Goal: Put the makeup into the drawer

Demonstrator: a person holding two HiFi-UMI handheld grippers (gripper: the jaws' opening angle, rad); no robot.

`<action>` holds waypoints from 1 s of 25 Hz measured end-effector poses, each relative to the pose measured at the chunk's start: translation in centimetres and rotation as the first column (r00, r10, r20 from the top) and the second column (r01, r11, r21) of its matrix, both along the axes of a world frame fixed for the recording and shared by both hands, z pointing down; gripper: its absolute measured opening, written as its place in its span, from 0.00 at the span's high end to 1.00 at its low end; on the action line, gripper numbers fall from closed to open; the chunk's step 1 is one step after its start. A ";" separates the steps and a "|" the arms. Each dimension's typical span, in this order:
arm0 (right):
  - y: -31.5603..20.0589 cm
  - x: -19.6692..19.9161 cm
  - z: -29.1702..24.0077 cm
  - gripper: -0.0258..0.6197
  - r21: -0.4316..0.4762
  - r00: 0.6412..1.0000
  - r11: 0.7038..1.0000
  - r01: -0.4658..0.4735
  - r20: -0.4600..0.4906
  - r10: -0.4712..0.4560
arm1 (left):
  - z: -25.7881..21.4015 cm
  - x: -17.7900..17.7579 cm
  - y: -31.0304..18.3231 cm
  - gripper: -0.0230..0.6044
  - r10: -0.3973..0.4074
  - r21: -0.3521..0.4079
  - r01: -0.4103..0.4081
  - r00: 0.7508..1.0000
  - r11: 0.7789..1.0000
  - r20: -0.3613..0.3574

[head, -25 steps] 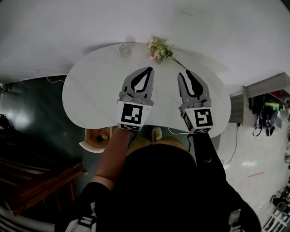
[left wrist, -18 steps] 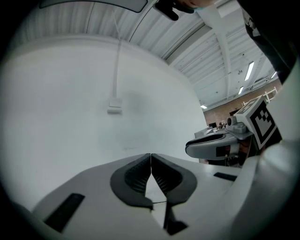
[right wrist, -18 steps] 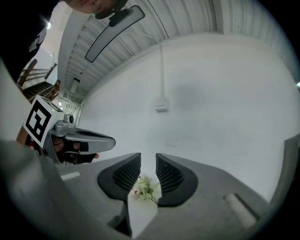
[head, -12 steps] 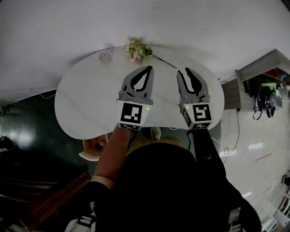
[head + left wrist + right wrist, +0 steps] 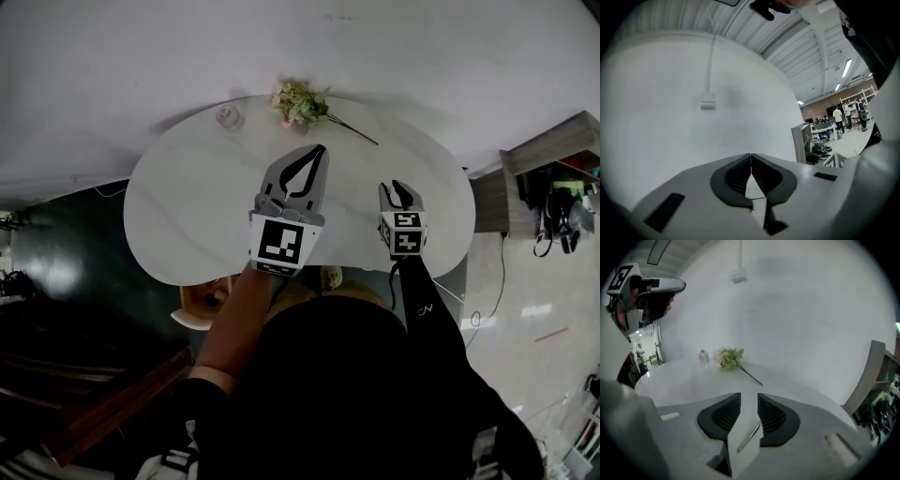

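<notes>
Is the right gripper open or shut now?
Open. The right gripper has its jaws apart, and a thin silver stick lies on the table between them.

Left gripper [image 5: 322, 149] and right gripper [image 5: 397, 185]: grey shells, black ribbed fingers [image 5: 723, 417].

Head view overhead; right gripper view shares table [image 5: 187, 197]; left seemingly faces wall [image 5: 665, 79].
</notes>
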State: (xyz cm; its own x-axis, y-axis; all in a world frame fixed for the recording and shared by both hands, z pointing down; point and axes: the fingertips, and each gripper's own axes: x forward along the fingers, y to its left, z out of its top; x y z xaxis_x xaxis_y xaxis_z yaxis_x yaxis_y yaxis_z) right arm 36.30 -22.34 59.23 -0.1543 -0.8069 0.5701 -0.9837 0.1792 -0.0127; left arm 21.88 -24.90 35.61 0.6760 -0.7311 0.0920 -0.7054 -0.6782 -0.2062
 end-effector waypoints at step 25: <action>1.5 0.5 7.5 0.91 -0.224 0.997 0.974 0.026 -0.062 -0.041 | 0.3 -2.7 -0.7 0.95 -0.083 0.022 0.082 0.996 0.996 0.038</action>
State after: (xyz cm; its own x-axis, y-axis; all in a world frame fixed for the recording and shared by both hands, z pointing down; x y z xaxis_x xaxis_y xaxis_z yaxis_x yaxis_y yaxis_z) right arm 36.84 -20.84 66.76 -0.1351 -0.6532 0.7451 -0.9772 0.2119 0.0086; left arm 19.21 -25.56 35.90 0.6096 -0.7862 0.1014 -0.7498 -0.6134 -0.2482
